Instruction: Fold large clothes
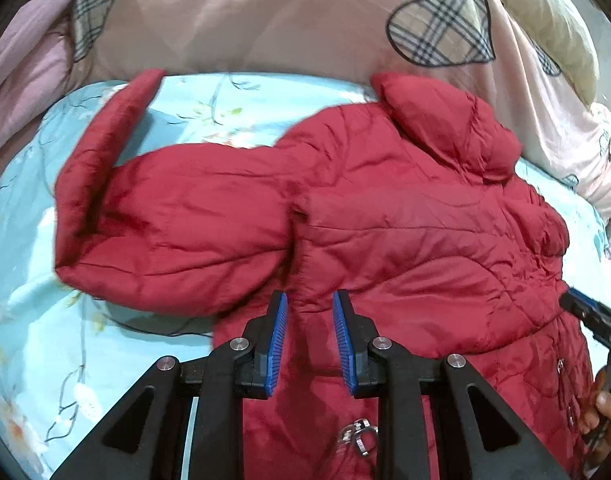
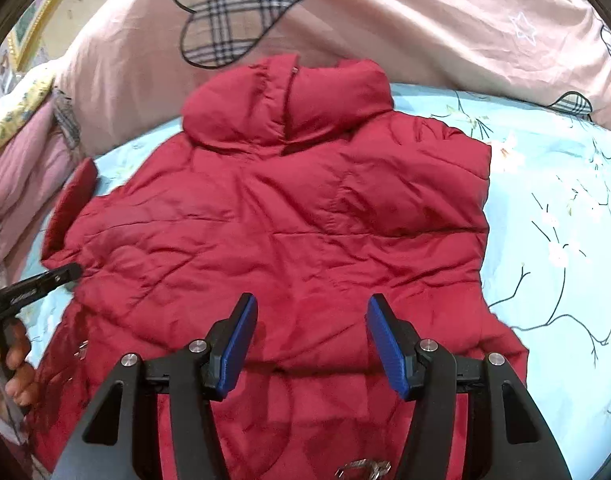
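A red puffer jacket [image 1: 405, 220] lies flat on a light blue floral bedsheet [image 1: 21, 280], collar toward the pillows. Its left sleeve [image 1: 177, 232] lies out to the left, with the cuff end bent up. My left gripper [image 1: 309, 304] hovers open over the jacket near the armpit seam, holding nothing. In the right wrist view the jacket [image 2: 289, 232] fills the middle, with its right side folded in to a straight edge. My right gripper [image 2: 313, 312] is open above the jacket's body, empty. The left gripper's finger [image 2: 37, 284] shows at the left edge there.
A pink quilt with plaid hearts [image 1: 245, 20] is piled behind the jacket, also in the right wrist view [image 2: 385, 20]. A yellowish pillow [image 1: 545, 20] lies at the back right. Bare blue sheet [image 2: 565, 220] lies right of the jacket. Metal zipper pulls [image 1: 357, 438] sit low on the jacket.
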`<state>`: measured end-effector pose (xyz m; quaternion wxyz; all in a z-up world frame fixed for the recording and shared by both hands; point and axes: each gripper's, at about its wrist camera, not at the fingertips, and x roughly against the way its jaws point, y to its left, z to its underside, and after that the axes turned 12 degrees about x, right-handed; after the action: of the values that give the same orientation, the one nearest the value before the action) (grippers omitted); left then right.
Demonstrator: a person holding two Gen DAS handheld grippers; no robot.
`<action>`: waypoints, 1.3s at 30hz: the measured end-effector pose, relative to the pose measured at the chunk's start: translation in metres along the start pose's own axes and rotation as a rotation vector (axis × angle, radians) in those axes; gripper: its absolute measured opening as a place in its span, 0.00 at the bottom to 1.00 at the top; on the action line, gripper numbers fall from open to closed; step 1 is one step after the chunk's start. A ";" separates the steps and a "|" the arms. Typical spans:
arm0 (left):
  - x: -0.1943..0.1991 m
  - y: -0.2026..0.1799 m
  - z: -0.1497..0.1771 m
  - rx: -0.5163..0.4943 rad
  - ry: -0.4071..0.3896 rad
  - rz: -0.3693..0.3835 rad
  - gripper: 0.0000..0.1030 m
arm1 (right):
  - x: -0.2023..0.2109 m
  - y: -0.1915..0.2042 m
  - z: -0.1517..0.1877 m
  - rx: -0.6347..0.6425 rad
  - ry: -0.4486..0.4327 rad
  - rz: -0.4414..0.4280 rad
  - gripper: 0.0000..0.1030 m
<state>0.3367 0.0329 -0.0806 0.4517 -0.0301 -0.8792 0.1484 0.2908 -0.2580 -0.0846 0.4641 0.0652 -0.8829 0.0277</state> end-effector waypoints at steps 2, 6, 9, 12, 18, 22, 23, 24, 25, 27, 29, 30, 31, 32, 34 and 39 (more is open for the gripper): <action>0.009 0.009 -0.001 0.015 -0.018 -0.012 0.23 | 0.003 0.002 0.004 -0.003 -0.003 -0.018 0.60; 0.020 0.023 -0.008 0.040 -0.049 -0.054 0.25 | 0.013 0.009 0.012 -0.003 0.000 -0.047 0.61; 0.025 0.035 -0.016 0.065 -0.067 -0.097 0.30 | 0.016 0.015 0.018 -0.003 0.011 -0.069 0.62; 0.028 0.045 -0.031 0.075 -0.089 -0.154 0.36 | 0.022 0.021 0.023 0.006 0.008 -0.083 0.62; 0.015 0.055 -0.077 0.060 -0.142 -0.343 0.75 | 0.034 0.031 0.029 0.009 -0.010 -0.118 0.63; -0.020 0.062 -0.105 0.052 -0.086 -0.451 0.75 | 0.039 0.034 0.032 -0.008 -0.020 -0.132 0.63; -0.027 0.064 -0.111 0.062 -0.077 -0.453 0.75 | 0.040 0.035 0.032 -0.011 -0.022 -0.132 0.63; -0.035 0.067 -0.118 0.072 -0.065 -0.444 0.75 | 0.040 0.035 0.033 -0.014 -0.024 -0.134 0.63; -0.044 0.069 -0.123 0.075 -0.051 -0.450 0.75 | 0.040 0.035 0.033 -0.016 -0.024 -0.135 0.63; -0.058 0.072 -0.130 0.073 -0.036 -0.503 0.57 | 0.039 0.036 0.035 -0.020 -0.015 -0.136 0.63; -0.066 0.074 -0.136 0.078 -0.014 -0.509 0.29 | 0.039 0.035 0.036 -0.023 -0.012 -0.140 0.63; -0.066 0.077 -0.138 0.090 -0.008 -0.491 0.23 | 0.040 0.036 0.037 -0.025 -0.014 -0.142 0.63; -0.063 0.080 -0.139 0.103 -0.015 -0.473 0.20 | 0.041 0.036 0.037 -0.026 -0.016 -0.143 0.63; -0.057 0.080 -0.139 0.117 -0.028 -0.455 0.14 | 0.042 0.037 0.038 -0.027 -0.020 -0.143 0.63; -0.044 0.084 -0.138 0.142 -0.047 -0.410 0.12 | 0.043 0.036 0.039 -0.035 -0.028 -0.145 0.63; -0.002 0.081 -0.119 0.190 -0.105 -0.278 0.09 | 0.047 0.036 0.040 -0.061 -0.057 -0.157 0.63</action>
<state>0.4270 0.1379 -0.0408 0.4222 0.1424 -0.8793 0.1681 0.2269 -0.2313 -0.0686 0.4414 0.1208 -0.8883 -0.0377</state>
